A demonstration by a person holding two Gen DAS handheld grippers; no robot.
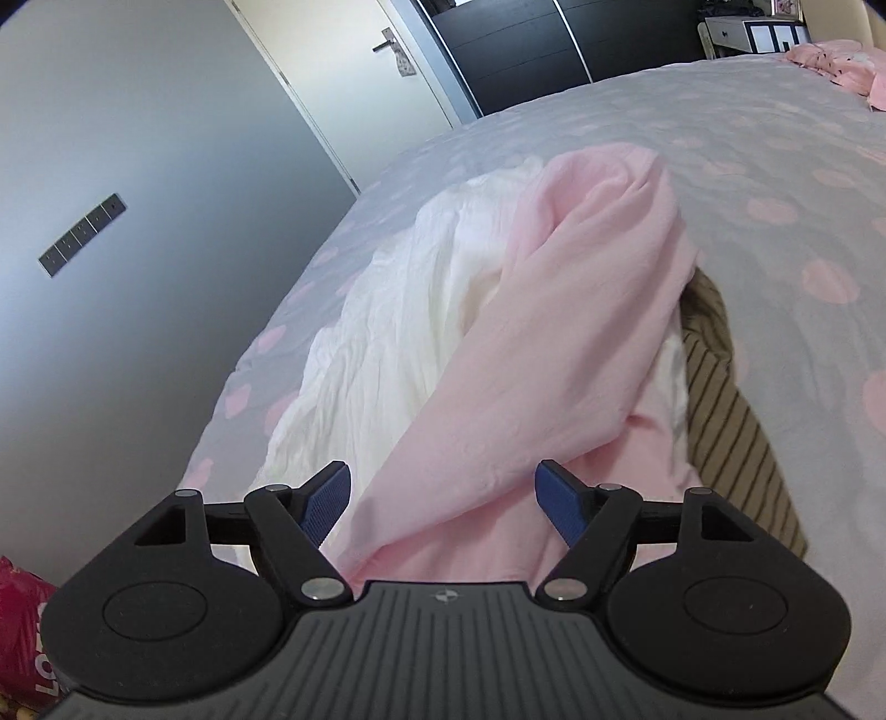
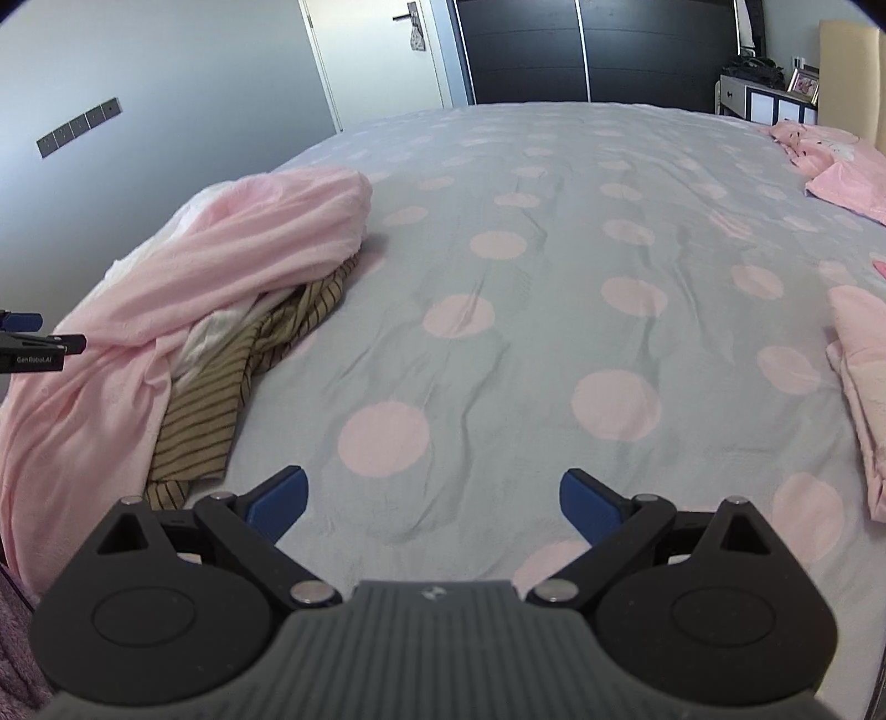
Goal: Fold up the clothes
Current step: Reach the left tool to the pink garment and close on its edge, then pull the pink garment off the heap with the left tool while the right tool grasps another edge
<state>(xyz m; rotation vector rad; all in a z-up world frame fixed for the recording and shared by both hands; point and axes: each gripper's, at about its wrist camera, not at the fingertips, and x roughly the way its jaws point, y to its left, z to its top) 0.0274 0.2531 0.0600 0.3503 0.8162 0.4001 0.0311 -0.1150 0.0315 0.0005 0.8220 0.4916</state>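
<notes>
A pile of clothes lies at the left side of the bed: a pink garment [image 1: 554,332] on top, a white crinkled one [image 1: 398,321] to its left and a tan striped one [image 1: 725,410] to its right. The same pink garment [image 2: 183,266] and striped garment [image 2: 210,399] show in the right wrist view. My left gripper [image 1: 443,498] is open, just above the near end of the pink garment, holding nothing. My right gripper [image 2: 434,498] is open and empty over the bare bedspread [image 2: 498,332], to the right of the pile.
The bed has a grey cover with pink dots. Folded pink cloth [image 2: 864,399] lies at the right edge and pink bedding [image 2: 830,160] at the far right. A grey wall [image 1: 111,221], a door [image 1: 343,83] and a dark wardrobe [image 2: 598,50] stand beyond.
</notes>
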